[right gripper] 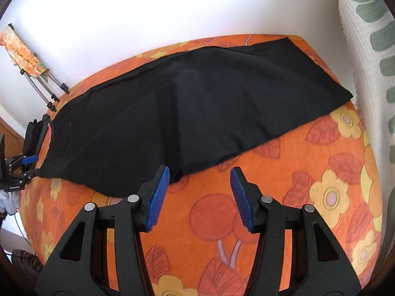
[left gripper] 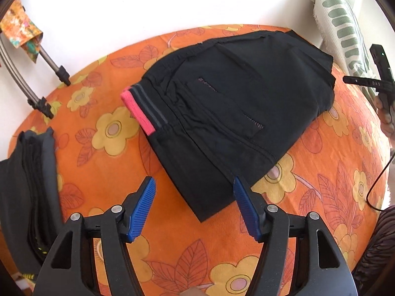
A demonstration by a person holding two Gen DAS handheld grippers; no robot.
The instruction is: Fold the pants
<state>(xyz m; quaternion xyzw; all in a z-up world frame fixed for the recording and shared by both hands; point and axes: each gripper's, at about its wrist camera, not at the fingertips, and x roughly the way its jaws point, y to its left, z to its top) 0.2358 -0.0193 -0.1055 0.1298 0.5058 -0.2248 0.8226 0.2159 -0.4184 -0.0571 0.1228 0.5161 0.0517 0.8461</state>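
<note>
Black pants (right gripper: 192, 113) lay lengthwise across surface (right gripper: 308, 177), waistband toward left tool (left gripper: 194, 209), legs toward right tool (right gripper: 199, 197); both released, empty.

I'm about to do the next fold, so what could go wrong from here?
1. Both grippers, left and right, are open with nothing held; the pants may be grabbed unevenly.
2. The pants' hem lies near the bed's far edge and could slip off.
3. The cable might snag.
</note>
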